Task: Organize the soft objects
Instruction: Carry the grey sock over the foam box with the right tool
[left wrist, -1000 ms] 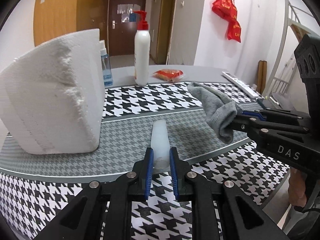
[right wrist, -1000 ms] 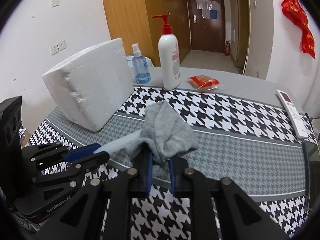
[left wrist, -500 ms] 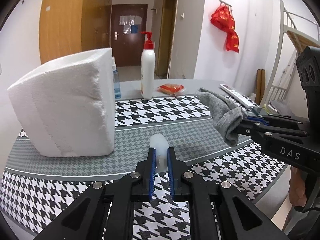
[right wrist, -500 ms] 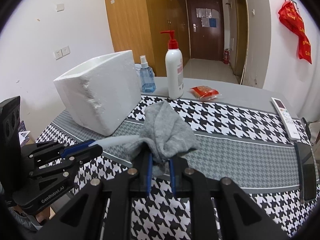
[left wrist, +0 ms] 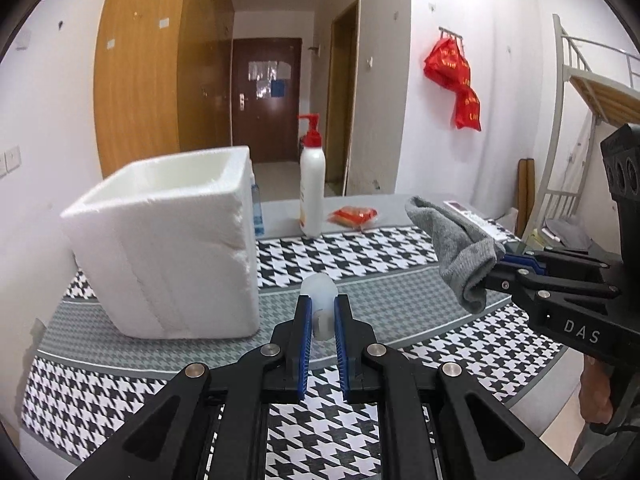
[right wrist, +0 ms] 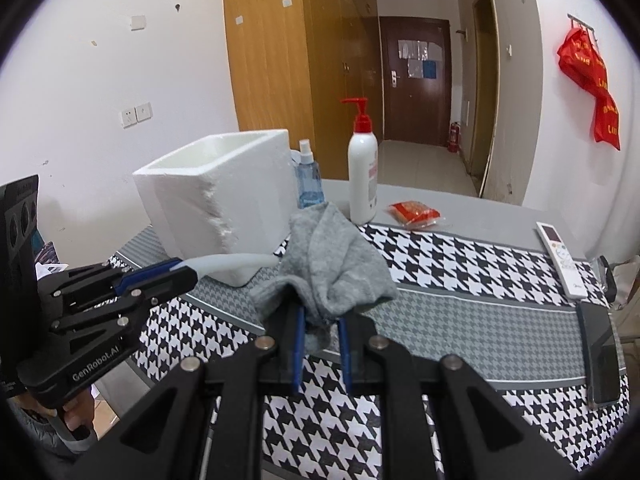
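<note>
2 claws, each holding a soft item above the surface (left wrist: 360,280)

The left claw (left wrist: 320,312) clamped a translucent white strip (left wrist: 319,296); the right claw (right wrist: 319,322) pinched a grey sock (right wrist: 332,264), both near the foam box (left wrist: 168,240).

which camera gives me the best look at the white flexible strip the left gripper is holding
The right wrist view: there the white strip shows side-on along its length, sticking out of the left gripper toward the foam box. The left wrist view shows it only end-on, foreshortened between the blue pads.
</note>
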The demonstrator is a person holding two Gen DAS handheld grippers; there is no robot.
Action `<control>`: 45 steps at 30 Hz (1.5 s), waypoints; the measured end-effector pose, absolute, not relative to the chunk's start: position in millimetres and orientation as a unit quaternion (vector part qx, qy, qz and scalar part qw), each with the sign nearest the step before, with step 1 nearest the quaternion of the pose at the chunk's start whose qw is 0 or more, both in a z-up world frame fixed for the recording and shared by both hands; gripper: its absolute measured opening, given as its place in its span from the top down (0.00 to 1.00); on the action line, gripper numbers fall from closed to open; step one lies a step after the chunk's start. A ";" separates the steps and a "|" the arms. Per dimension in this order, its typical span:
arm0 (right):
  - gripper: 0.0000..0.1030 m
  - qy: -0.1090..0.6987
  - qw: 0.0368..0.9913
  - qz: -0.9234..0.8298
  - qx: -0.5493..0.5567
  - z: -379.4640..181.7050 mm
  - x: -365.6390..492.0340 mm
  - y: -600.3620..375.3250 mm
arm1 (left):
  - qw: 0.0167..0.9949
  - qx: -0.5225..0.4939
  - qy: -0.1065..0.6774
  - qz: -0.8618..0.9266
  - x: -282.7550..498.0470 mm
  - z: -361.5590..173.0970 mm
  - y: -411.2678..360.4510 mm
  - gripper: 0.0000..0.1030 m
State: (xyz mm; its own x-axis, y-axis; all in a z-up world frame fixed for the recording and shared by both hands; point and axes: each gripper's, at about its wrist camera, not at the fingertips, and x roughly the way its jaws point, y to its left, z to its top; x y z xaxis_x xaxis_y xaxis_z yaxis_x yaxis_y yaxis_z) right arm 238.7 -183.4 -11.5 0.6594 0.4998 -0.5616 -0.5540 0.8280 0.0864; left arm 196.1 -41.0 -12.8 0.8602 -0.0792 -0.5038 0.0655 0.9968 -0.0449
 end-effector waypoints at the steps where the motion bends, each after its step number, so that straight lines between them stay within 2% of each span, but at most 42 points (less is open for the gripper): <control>1: 0.82 0.292 0.910 0.290 -0.046 -9.8 237.1 -183.1 | 0.965 -0.012 0.258 -0.036 194.9 -10.3 -40.4 0.88; 45: 0.82 0.200 0.912 0.355 -0.047 45.9 217.4 -128.4 | 0.989 0.008 0.141 0.033 155.8 64.2 -2.1 0.88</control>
